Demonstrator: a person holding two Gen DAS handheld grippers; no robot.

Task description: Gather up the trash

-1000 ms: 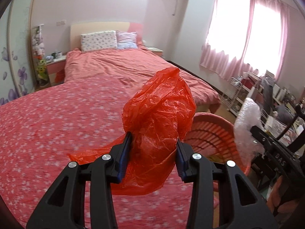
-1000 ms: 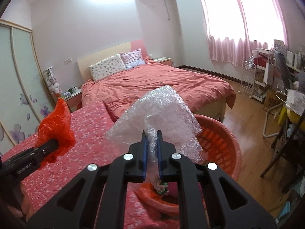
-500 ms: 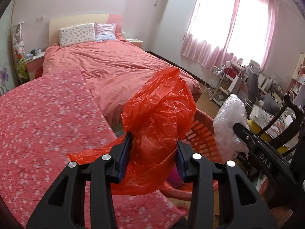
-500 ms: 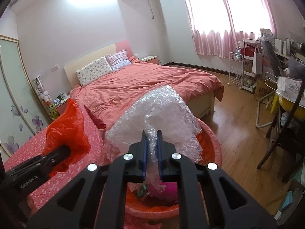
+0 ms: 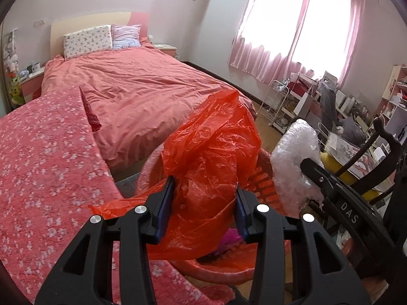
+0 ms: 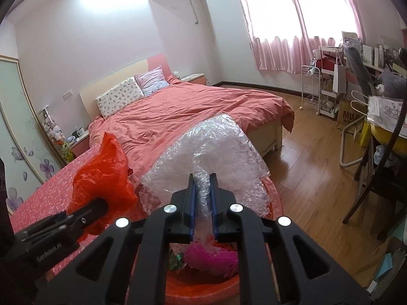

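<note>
My left gripper (image 5: 204, 193) is shut on a crumpled red plastic bag (image 5: 213, 152) and holds it above the red plastic basket (image 5: 264, 180). My right gripper (image 6: 202, 190) is shut on a wad of clear bubble wrap (image 6: 216, 150), also above the basket (image 6: 203, 284). The bubble wrap shows in the left wrist view (image 5: 295, 167) and the red bag in the right wrist view (image 6: 101, 178). Pink and green trash (image 6: 211, 256) lies inside the basket.
A bed with a salmon duvet (image 5: 142, 91) stands behind the basket. A floral red cover (image 5: 45, 157) lies to the left. A white wire cart (image 6: 313, 89), a cluttered desk (image 6: 381, 71) and a dark chair (image 6: 376, 172) stand on the wood floor (image 6: 310, 165) to the right.
Both grippers have moved right, off the floral cover and over the basket, each still holding its trash. The basket's inside now shows below them.
</note>
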